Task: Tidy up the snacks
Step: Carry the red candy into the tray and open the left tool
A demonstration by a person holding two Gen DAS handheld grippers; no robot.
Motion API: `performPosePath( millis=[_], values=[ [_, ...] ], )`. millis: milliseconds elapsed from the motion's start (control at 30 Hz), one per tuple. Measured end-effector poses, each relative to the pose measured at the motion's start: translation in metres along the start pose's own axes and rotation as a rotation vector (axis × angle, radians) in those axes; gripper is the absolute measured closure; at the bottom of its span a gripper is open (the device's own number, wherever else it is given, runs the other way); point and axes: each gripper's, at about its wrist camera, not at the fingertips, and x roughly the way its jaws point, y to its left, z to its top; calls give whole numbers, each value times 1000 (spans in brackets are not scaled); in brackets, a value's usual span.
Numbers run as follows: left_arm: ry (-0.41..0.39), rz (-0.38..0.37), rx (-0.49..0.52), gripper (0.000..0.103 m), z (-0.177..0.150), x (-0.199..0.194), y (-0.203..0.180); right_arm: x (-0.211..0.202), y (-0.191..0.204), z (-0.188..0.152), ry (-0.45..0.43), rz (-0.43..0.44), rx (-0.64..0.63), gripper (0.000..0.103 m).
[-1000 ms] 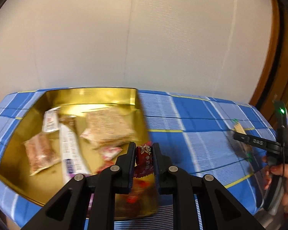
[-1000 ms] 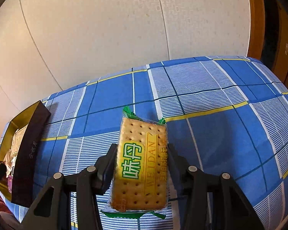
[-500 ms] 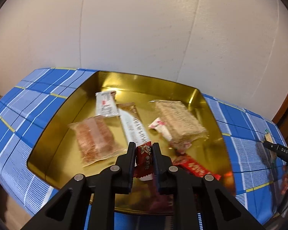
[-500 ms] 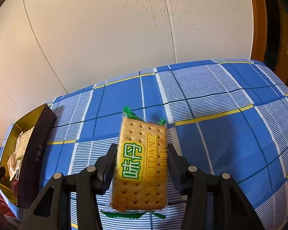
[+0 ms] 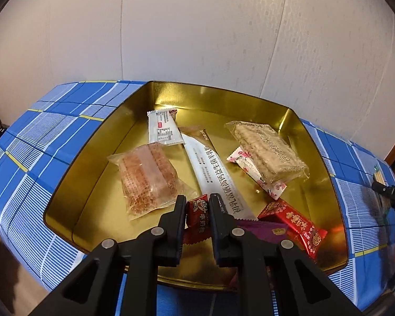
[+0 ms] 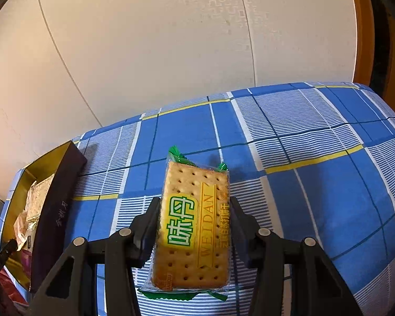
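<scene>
Since a second ago, my left gripper [image 5: 197, 212] has swung from the tin's right edge to over its middle, jaws clamped nearly closed on a small red candy packet [image 5: 198, 220]. Below it, the gold tin [image 5: 92, 142] holds wrapped snacks. My right gripper [image 6: 194, 226] stays put, half-open jaws gripping a cracker packet [image 6: 193, 226] above the blue checked cloth [image 6: 316, 131].

One gold tin [image 5: 289, 121], eight snack packets [image 5: 147, 176], one cracker pack [image 6: 194, 226].
</scene>
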Motion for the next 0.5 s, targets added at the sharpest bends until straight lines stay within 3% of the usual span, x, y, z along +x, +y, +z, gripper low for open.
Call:
performPosePath(
  millis=[167,433,500],
  values=[
    [14,15,-24,85,0,4,4,2,6,0,2,2,-10,52],
    [5,35,-52,74,1,1,11,0,8,3,-5,13,-5,52],
    [-3,34,-54,64,1,-1,12,0,8,3,-6,18,-1,52]
  ],
)
